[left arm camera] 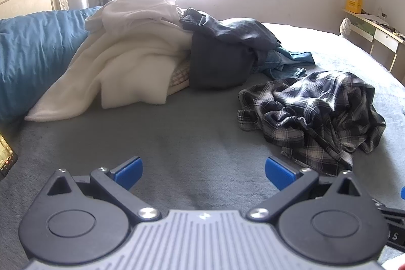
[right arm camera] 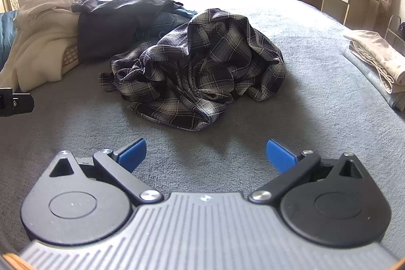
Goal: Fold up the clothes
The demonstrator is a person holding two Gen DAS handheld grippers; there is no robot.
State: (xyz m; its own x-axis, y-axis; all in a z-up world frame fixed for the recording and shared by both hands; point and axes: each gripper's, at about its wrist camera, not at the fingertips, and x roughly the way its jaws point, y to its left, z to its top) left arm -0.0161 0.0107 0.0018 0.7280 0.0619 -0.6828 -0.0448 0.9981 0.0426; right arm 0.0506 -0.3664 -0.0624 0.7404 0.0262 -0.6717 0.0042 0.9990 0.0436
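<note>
Approaching the crumpled plaid shirt, I judge the step in hand to be the first pick: find a collar or hem edge, not the bunched middle, so the garment opens flat when lifted. The shirt lies on the grey bedcover, ahead of my right gripper and ahead-right of my left gripper, near a pile of unfolded clothes. Both grippers hold nothing, fingers spread wide. Both hover low over bare bedcover, pointing forward and roughly level, short of the shirt. A folded beige item rests at the right bed edge.
</note>
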